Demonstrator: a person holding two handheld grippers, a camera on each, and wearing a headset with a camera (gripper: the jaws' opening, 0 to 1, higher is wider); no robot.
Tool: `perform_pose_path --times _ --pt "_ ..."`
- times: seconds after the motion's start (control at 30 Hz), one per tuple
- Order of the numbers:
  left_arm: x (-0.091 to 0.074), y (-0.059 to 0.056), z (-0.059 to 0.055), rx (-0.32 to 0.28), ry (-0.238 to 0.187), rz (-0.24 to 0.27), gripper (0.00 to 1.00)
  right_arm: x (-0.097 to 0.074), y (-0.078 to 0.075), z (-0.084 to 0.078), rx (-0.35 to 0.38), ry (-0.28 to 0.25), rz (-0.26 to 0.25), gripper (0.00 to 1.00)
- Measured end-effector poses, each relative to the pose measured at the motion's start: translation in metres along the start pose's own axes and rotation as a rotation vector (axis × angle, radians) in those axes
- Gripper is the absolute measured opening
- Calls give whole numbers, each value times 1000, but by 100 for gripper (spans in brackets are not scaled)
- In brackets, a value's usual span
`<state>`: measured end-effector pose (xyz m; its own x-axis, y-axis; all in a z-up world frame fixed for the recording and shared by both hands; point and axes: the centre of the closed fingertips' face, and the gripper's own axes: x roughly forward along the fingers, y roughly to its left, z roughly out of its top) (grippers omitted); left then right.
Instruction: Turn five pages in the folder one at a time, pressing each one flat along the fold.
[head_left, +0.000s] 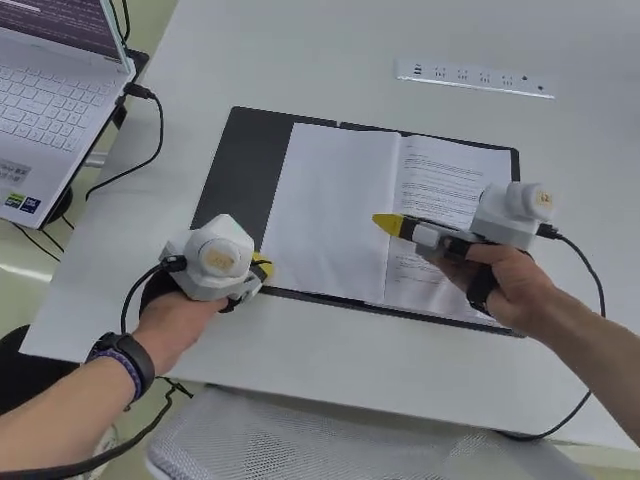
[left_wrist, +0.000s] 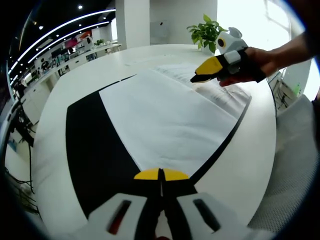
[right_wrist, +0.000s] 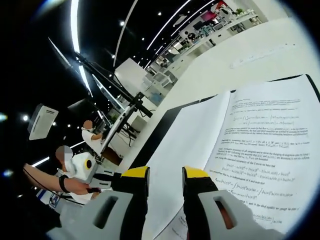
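My left gripper (left_wrist: 161, 175) is clenched on nothing at the folder's (head_left: 240, 170) near edge; my right gripper (right_wrist: 166, 172), released, hangs over the fold (head_left: 393, 180) beside the printed page (head_left: 455, 185).

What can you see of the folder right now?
The black folder lies open and flat on the white table. A blank white sheet covers much of its left half; a printed page lies on the right. The left gripper, jaws shut, is at its near edge; the right gripper, jaws apart, is held over the fold.
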<state>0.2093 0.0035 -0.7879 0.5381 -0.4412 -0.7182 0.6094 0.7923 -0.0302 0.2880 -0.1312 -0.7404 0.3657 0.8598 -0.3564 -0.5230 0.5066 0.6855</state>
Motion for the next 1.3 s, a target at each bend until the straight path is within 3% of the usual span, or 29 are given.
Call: perform_pose_path --times 0.1,0.53,0.63,0.77,0.97,1.3 --pt "0 0 0 -4 0 6 0 3 -3 8 -58 14 -18 20" --pt "2 2 -1 -48 3 10 0 8 -17 21 -78 -32 -30 11" --pt "3 2 -1 -52 5 10 0 10 -21 24 -102 -43 -52 9" --pt "3 3 -1 -56 5 17 0 13 -27 28 -80 -67 -51 6" --pt "4 3 -1 -62 11 9 0 17 -36 24 -65 -53 -52 0" --pt "5 3 -1 -58 13 15 0 19 -41 23 -58 -67 -38 0"
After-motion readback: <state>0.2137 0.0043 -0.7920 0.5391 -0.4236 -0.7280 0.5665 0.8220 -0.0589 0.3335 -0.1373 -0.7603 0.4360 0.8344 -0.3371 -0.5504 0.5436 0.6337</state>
